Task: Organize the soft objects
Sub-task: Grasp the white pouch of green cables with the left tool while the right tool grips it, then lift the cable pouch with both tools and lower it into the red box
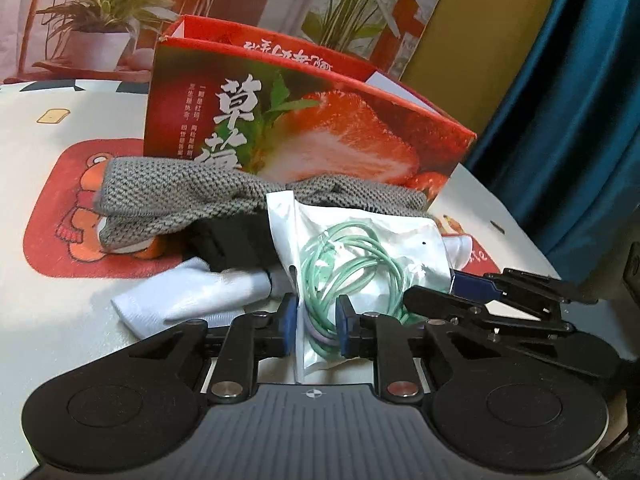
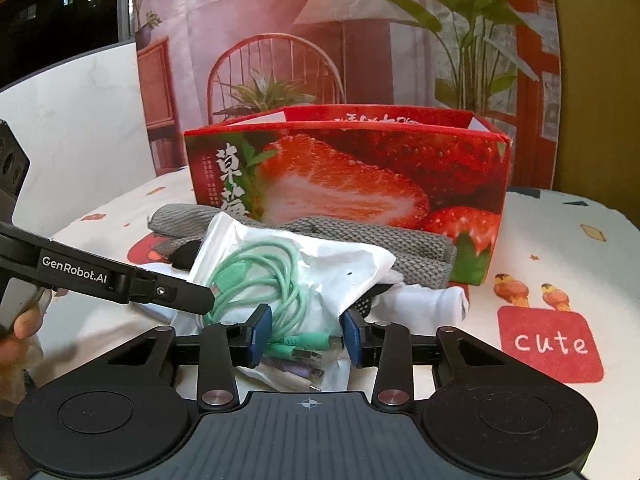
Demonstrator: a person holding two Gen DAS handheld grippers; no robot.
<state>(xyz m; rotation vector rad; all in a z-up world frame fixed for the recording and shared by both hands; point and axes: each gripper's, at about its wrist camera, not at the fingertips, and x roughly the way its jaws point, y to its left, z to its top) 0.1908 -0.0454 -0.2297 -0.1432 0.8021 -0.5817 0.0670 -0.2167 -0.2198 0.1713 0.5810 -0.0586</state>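
A clear plastic bag (image 1: 360, 236) holding a coiled green cable lies on top of a heap of soft things. The heap is a grey knit piece (image 1: 168, 192), a black cloth (image 1: 228, 244) and a white sock (image 1: 192, 296). My left gripper (image 1: 317, 324) is shut on the bag's near edge. My right gripper (image 2: 306, 336) pinches the same bag (image 2: 320, 264), which bunches between its blue pads. In the left wrist view the right gripper (image 1: 444, 292) comes in from the right. The grey knit (image 2: 360, 236) and white sock (image 2: 432, 300) lie behind the bag.
A red strawberry-print box (image 1: 320, 120) stands open-topped right behind the heap, also box (image 2: 360, 168). A cartoon-print cloth (image 2: 552, 344) covers the table. A blue curtain (image 1: 560, 120) hangs at the right. A person's hand (image 2: 20, 328) holds the left gripper's finger (image 2: 180, 294).
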